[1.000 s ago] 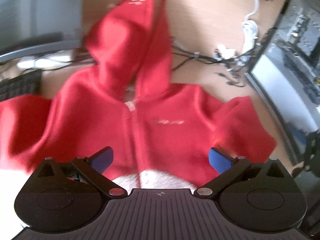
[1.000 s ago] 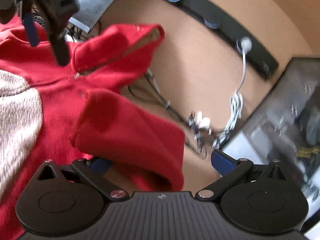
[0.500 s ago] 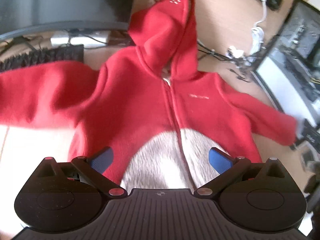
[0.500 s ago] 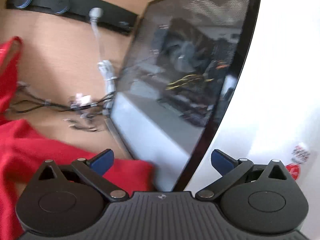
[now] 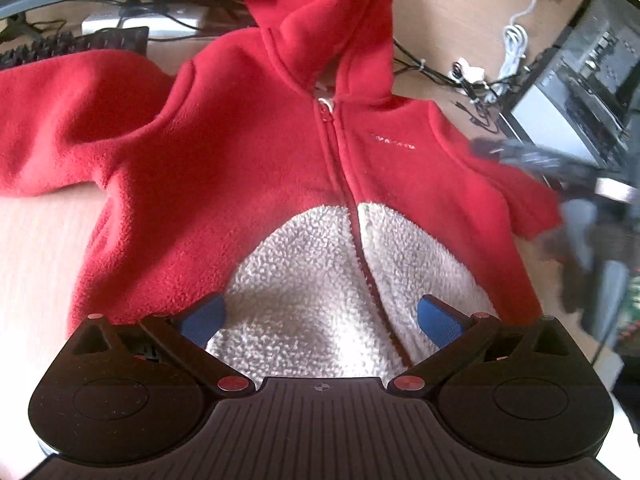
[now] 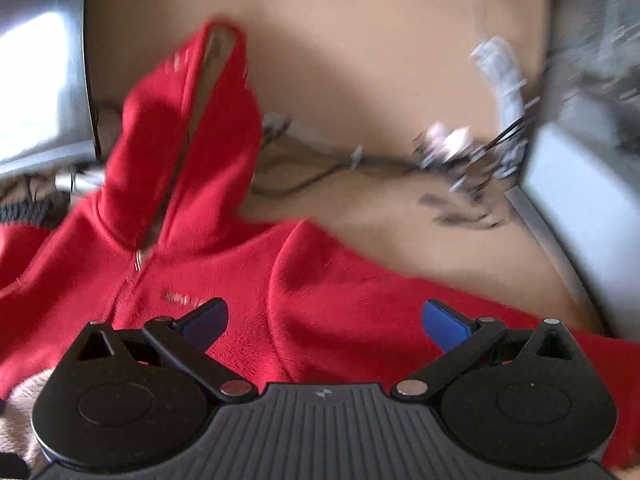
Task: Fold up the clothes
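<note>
Left gripper [image 5: 320, 316]: jaws spread wide, grasping nothing, poised over the lower front of the red hooded jacket [image 5: 248, 152]. The jacket lies front-up on the wooden bench [image 5: 36, 248], zip closed. Left of the jaws, one sleeve [image 5: 68, 120] stretches out across the bench. Between the jaws sits the cream fleece panel [image 5: 320, 276], with the zip running just right of centre. Ahead of the jaws the hood [image 5: 328, 24] points away. Right of the jaws, the other sleeve [image 5: 508, 196] reaches toward a blurred dark shape, probably the other gripper.

Right gripper [image 6: 325, 320]: jaws released, spread wide, empty, over the jacket's shoulder and sleeve. Ahead and left of the jaws lies the hood; ahead and right, a tangle of cables [image 6: 452, 152] on the bench.
</note>
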